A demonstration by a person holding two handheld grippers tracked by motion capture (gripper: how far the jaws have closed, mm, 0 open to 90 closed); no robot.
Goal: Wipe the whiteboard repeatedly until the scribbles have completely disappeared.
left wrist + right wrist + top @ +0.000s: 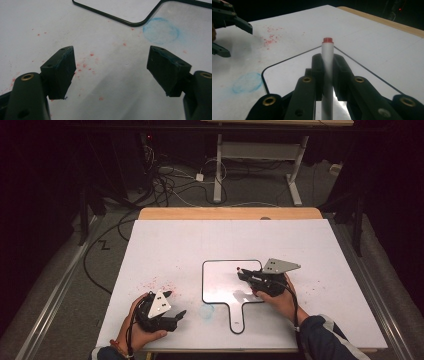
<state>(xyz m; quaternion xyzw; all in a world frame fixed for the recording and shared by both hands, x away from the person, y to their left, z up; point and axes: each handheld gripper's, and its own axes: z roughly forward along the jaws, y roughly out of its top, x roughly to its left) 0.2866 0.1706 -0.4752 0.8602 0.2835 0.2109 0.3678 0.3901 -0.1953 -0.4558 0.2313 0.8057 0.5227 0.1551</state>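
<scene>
Evidently the right gripper (327,62) clamps a marker (327,72) over the whiteboard (220,275), ready to write; the left gripper (111,70) idles wide open, empty, beside it.

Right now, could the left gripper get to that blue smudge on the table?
Probably yes. The left gripper stands open with nothing between its jaws, and the blue smudge lies just ahead on bare white table, beside the small whiteboard. Nothing lies between.

Glossy whiteboard (222,280), smooth plastic marker (327,72), wooden table edge (200,213)
</scene>
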